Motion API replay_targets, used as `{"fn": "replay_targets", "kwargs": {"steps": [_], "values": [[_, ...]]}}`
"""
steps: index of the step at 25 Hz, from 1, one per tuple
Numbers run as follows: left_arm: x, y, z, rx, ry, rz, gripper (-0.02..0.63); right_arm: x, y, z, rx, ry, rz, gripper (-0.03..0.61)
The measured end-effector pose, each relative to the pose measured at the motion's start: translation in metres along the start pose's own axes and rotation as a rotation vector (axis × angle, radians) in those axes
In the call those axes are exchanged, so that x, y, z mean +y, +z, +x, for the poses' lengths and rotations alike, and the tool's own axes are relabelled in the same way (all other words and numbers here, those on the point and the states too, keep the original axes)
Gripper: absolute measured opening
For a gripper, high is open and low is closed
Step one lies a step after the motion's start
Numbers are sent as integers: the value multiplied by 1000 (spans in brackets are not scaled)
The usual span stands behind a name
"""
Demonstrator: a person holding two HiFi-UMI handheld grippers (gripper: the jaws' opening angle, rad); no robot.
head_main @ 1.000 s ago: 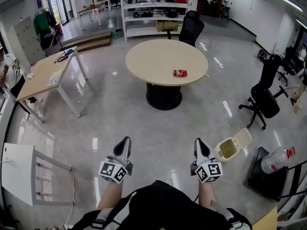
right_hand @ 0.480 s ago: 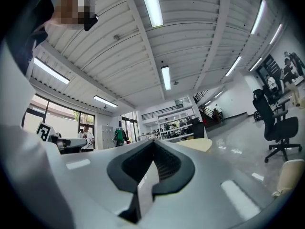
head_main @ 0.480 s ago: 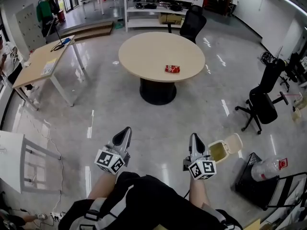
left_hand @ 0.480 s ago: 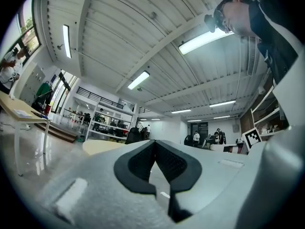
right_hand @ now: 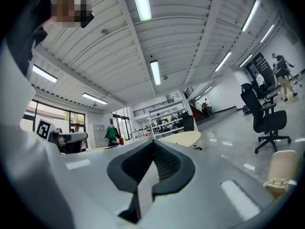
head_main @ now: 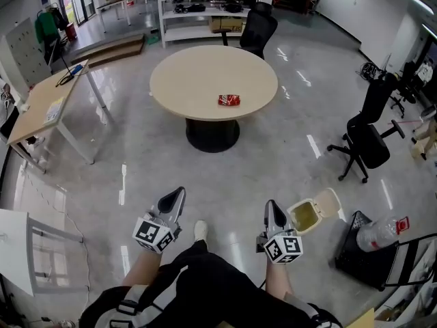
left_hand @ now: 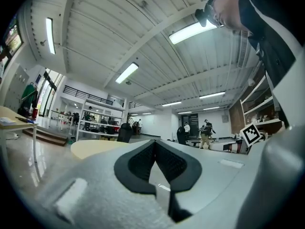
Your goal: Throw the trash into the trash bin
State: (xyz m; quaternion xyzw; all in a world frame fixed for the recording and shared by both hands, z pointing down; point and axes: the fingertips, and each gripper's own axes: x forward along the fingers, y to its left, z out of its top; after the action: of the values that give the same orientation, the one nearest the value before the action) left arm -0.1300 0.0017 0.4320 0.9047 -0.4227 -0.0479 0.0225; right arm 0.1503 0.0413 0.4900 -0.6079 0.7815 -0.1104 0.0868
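A red piece of trash (head_main: 229, 100) lies on the round beige table (head_main: 205, 74) ahead of me. A small cream trash bin (head_main: 305, 216) with its lid flipped open stands on the floor just right of my right gripper (head_main: 271, 209). My left gripper (head_main: 177, 196) is held low in front of me, far from the table. Both grippers are shut with nothing between the jaws. The table (right_hand: 183, 138) and the bin (right_hand: 281, 170) also show in the right gripper view; the left gripper view shows the table edge (left_hand: 93, 148).
A black office chair (head_main: 365, 139) stands at the right and another (head_main: 256, 29) behind the table. A wooden desk (head_main: 48, 101) is at the left, white shelves (head_main: 205, 9) at the back. A black crate (head_main: 372, 248) with a plastic bottle (head_main: 382, 232) sits by the bin.
I have walked forward: the round table and the bin have come nearer and shifted left in the head view. Both grippers stayed shut and empty.
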Motion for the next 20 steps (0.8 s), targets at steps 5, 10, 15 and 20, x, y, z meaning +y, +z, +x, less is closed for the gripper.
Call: {"fn": "replay_targets", "kwargs": {"steps": [5, 10, 15, 20], "values": [[15, 4, 53, -32, -56, -27, 1, -24, 21, 14, -43, -70, -13, 3], [41, 11, 97, -45, -95, -61, 2, -43, 34, 41, -49, -124, -29, 4], [83, 4, 133, -49, -73, -90, 0, -55, 41, 82, -53, -145, -45, 3], [116, 2, 153, -43, -83, -81, 1, -54, 40, 129, -41, -138, -48, 3]]}}
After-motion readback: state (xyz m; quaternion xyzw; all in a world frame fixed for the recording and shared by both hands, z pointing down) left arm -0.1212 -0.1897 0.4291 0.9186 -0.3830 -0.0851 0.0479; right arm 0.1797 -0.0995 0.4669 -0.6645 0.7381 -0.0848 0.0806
